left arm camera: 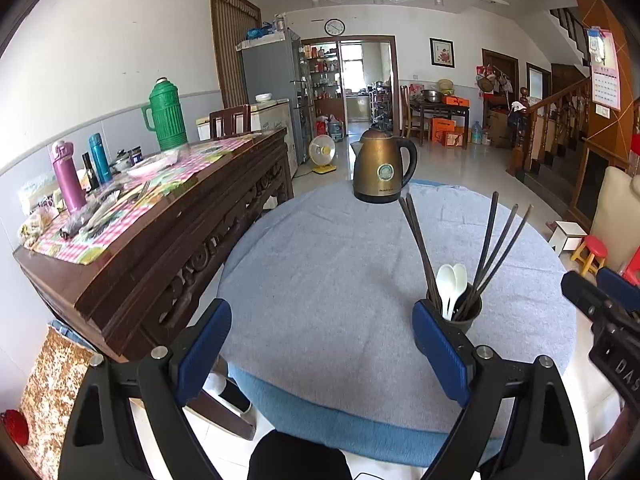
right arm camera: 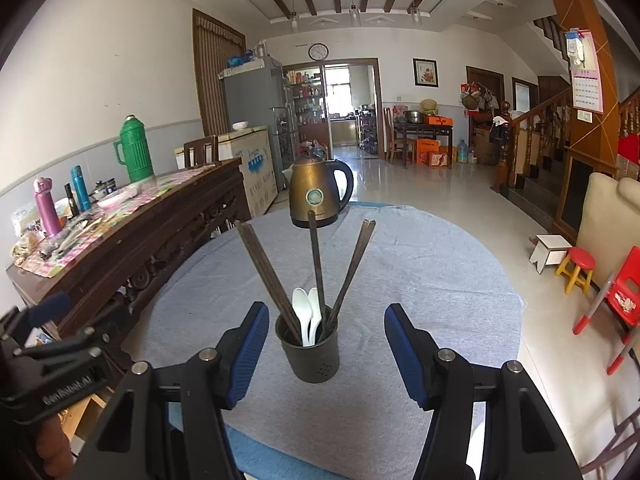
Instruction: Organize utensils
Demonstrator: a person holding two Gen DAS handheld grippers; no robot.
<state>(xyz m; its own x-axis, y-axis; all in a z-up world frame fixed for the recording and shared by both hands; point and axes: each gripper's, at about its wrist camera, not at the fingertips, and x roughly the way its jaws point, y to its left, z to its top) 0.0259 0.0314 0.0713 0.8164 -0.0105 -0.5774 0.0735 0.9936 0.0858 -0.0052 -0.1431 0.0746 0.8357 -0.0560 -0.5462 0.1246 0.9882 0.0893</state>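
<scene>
A dark utensil holder [right arm camera: 310, 354] stands on the round table's grey-blue cloth [right arm camera: 420, 280]. It holds several dark chopsticks [right arm camera: 316, 256] and two white spoons [right arm camera: 306, 316]. My right gripper [right arm camera: 325, 344] is open, its blue pads on either side of the holder and a little in front, not touching it. In the left wrist view the holder [left arm camera: 460, 318] sits just behind the right pad, with the chopsticks [left arm camera: 490, 248] and spoons [left arm camera: 450, 284] in it. My left gripper [left arm camera: 322, 354] is open and empty over the cloth [left arm camera: 320, 272], left of the holder.
A bronze electric kettle [right arm camera: 318, 192] stands at the table's far side; it also shows in the left wrist view [left arm camera: 382, 166]. A carved wooden sideboard [left arm camera: 160, 240] with bottles and a green thermos [left arm camera: 164, 114] is on the left. Stools [right arm camera: 576, 266] and a red chair [right arm camera: 624, 296] are on the right.
</scene>
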